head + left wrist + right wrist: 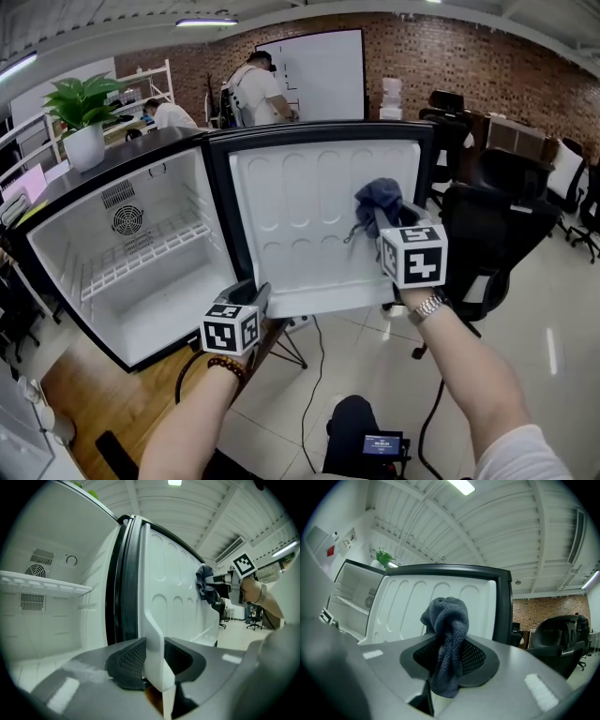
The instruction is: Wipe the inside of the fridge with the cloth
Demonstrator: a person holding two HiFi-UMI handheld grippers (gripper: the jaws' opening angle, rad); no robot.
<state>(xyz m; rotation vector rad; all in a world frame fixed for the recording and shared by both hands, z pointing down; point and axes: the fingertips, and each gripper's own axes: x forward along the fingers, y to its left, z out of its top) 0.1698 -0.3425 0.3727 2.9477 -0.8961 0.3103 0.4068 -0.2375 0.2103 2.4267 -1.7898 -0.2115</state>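
Against the inner panel of the open fridge door (300, 225), the right gripper (384, 223) is clamped on the bunched dark cloth (377, 199). The left gripper (253, 292) pinches the door's lower edge between its partly closed jaws. From the head view, a marker cube (413, 253) hides the right jaws. The cloth's bulk points at the door, with its long axis roughly upright.

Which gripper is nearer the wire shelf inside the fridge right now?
Left. The left gripper clamps the bottom edge of the fridge door by the hinge, close to the wire shelf. The right gripper holds the cloth against the door's inner panel, farther out.
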